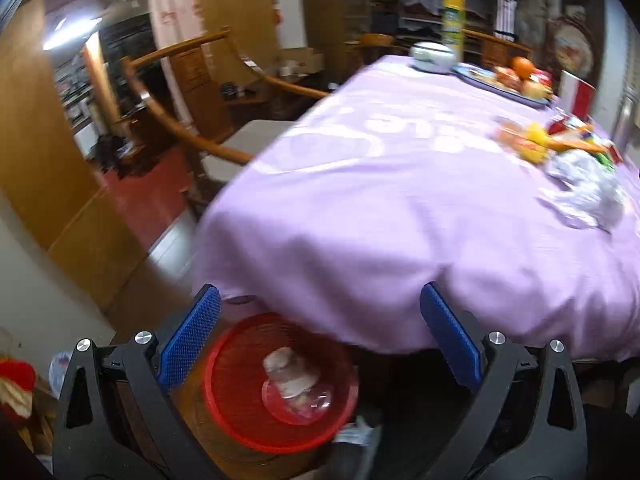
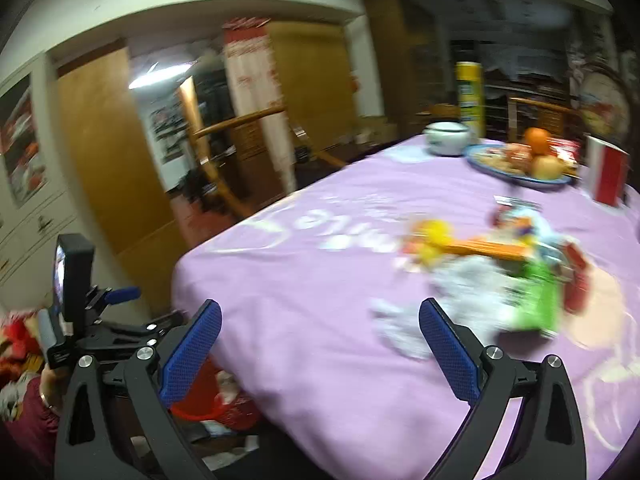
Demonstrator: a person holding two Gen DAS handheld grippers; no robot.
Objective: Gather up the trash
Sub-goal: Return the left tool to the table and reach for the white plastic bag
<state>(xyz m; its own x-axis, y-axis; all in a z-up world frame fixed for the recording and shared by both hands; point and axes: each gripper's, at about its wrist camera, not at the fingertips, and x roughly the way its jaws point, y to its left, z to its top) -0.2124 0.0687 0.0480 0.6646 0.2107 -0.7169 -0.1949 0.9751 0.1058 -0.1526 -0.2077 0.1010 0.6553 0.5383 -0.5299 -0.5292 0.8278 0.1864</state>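
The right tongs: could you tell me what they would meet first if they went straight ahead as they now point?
Probably the purple tablecloth: the open right tongs point across bare cloth, with the crumpled white paper off to the right. Blur makes depth uncertain.

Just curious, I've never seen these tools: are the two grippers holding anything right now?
No. The left gripper is open and empty above the red basket; the right gripper is open and empty over the table edge.
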